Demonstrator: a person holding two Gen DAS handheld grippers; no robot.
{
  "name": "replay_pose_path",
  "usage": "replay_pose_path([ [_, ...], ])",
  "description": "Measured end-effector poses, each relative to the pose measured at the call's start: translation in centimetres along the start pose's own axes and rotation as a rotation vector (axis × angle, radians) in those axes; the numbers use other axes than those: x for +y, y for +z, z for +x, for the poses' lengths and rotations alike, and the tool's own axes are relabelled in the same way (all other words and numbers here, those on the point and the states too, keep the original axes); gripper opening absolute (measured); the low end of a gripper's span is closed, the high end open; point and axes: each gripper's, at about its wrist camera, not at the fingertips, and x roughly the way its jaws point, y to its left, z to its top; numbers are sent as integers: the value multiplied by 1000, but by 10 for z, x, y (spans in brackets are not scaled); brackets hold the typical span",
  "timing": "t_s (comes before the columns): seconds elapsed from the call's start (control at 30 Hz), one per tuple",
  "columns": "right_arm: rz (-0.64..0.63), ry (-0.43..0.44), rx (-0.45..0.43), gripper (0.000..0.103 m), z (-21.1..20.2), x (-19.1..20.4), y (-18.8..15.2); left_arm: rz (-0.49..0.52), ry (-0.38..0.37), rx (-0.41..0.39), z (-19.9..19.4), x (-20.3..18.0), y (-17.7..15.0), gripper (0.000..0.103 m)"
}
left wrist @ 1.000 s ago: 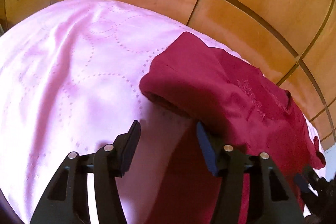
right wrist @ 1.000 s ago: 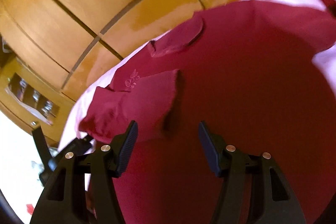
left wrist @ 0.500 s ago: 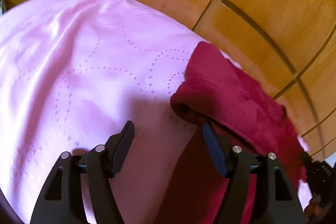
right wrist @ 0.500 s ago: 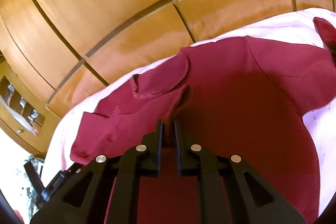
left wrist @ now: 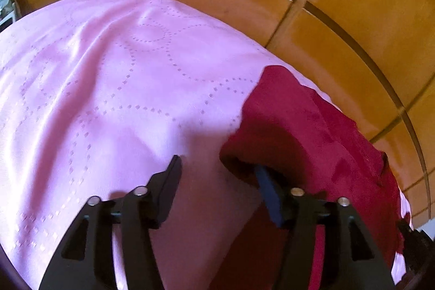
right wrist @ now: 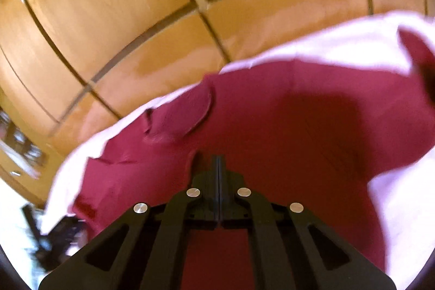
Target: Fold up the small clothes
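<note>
A wall of glossy wooden panels (left wrist: 339,26) stands behind everything, crossed by dark seams. In front of it is a bed under a pink sheet (left wrist: 114,99) patterned with dotted rings, and everything else is best placed from that sheet.

On the sheet, along the edge nearest the panels, lies a dark red shirt (right wrist: 312,127). It is the only garment there and it is spread wide. Seen from the right wrist, its body covers the middle of the sheet, one sleeve or flap (right wrist: 179,118) lies folded over near the panel side, and pale sheet shows around it at the top and far right. Seen from the left wrist, the shirt takes up the sheet's right side, with a rolled, shadowed hem facing the open pink area.

The right gripper (right wrist: 218,162) is low over the shirt with its two fingers pressed flat together, no gap showing. A ridge of red cloth rises just beside their tips, but I cannot tell whether any is caught between them.

The left gripper (left wrist: 217,167) sits at the shirt's rolled hem with its fingers apart. One finger (left wrist: 170,181) is over bare sheet; the blue-padded one (left wrist: 267,195) is tucked under the hem. Only sheet shows in the gap between them.
</note>
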Motion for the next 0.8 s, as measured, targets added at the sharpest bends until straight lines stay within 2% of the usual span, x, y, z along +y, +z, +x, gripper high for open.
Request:
replay_pose_path([
  [0.03,17,28,10,0,-1,-2,-3,4,-18,-6,-2,0,-2,66],
  [0.07,30,55,12,5,-3,-3,-6,5,-24,-10,-4,1,-3,67],
  [0.1,43,81,16,35,-5,-4,-10,5,-25,-6,-4,-1,-3,67],
  [0.17,63,99,29,69,-6,-2,-16,1,-13,1,-1,-2,-1,67],
  [0.27,69,121,52,68,0,6,-21,12,-6,-1,3,-8,2,68],
  [0.33,42,92,97,59,12,13,-26,23,2,0,5,-10,1,69],
  [0.4,-8,82,125,18,24,24,-31,19,-6,-4,5,-9,1,69],
  [0.47,-94,52,138,7,29,39,-34,5,-18,-7,4,-5,2,69],
  [0.53,-156,13,87,7,20,48,-27,0,-20,-9,4,-4,2,67],
  [0.6,-135,-34,8,7,10,44,-11,-1,-7,-3,6,-4,1,66],
  [0.67,-101,-89,-25,7,9,32,1,9,9,5,9,-6,1,65],
  [0.8,-95,-132,48,7,34,12,-3,27,24,5,9,-8,0,65],
])
